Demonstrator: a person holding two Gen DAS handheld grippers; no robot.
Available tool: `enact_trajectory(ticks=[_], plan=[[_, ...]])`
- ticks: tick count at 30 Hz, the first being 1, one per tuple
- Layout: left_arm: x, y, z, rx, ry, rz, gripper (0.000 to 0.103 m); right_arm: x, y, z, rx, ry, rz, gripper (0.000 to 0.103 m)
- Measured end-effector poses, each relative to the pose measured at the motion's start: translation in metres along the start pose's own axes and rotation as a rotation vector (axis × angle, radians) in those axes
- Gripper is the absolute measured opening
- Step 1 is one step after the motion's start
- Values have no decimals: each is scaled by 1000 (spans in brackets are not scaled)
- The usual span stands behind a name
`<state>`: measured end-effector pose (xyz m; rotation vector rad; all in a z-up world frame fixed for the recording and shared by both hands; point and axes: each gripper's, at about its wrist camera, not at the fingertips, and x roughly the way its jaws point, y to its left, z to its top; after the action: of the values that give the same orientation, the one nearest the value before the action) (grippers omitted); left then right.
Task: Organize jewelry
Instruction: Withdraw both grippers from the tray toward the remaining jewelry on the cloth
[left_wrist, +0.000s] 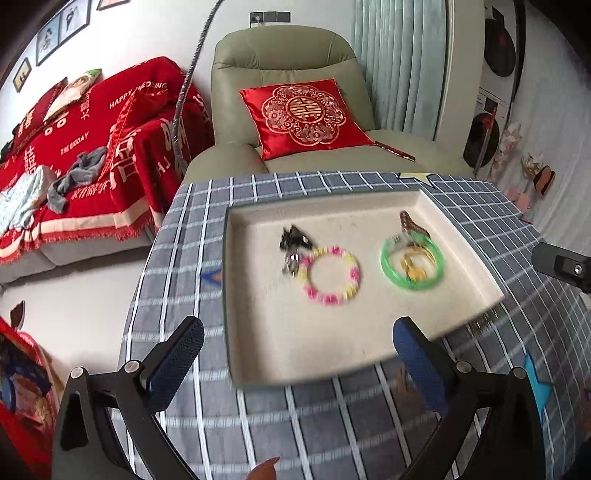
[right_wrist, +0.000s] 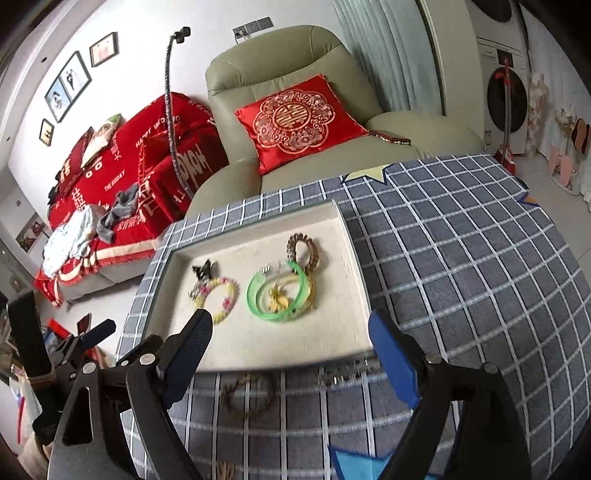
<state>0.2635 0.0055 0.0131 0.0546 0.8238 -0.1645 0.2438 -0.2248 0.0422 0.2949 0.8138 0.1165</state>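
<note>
A shallow cream tray (right_wrist: 351, 236) with a felt-like lining holds a pink-and-yellow beaded bracelet (left_wrist: 330, 275), a glossy green bangle (left_wrist: 412, 264), a brown beaded bracelet (right_wrist: 303, 251) and a black hair clip (left_wrist: 295, 236). The tray lies on a counter (right_wrist: 461, 258) under grey checked cloth. Behind stand a pale green armchair (left_wrist: 280, 55) and a red satin cushion (left_wrist: 306, 112). The left gripper (left_wrist: 299, 350) and right gripper (right_wrist: 291, 343) are both spread wide, empty.

Tray (right_wrist: 356, 258) on checked tablecloth (right_wrist: 461, 266)
</note>
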Motion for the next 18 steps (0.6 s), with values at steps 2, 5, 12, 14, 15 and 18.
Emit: enact_trajectory(ticks=[2, 5, 12, 14, 15, 18], plan=[[-8, 2, -12, -1, 11, -19, 103, -6, -1, -6, -4, 29, -11, 88], [-16, 3, -28, -12, 37, -35, 103, -13, -6, -16, 20, 67, -1, 89], [-34, -2, -69, -30, 84, -117, 103, -18, -16, -44, 13, 113, -32, 89], [-39, -4, -80, -30, 89, -126, 103, -15, -18, -53, 4, 137, -45, 89], [-41, -6, -85, -27, 89, -126, 103, -14, -20, -55, 2, 146, -51, 89], [-47, -10, -98, -18, 86, -129, 103, -8, -26, -64, -4, 173, -67, 89]])
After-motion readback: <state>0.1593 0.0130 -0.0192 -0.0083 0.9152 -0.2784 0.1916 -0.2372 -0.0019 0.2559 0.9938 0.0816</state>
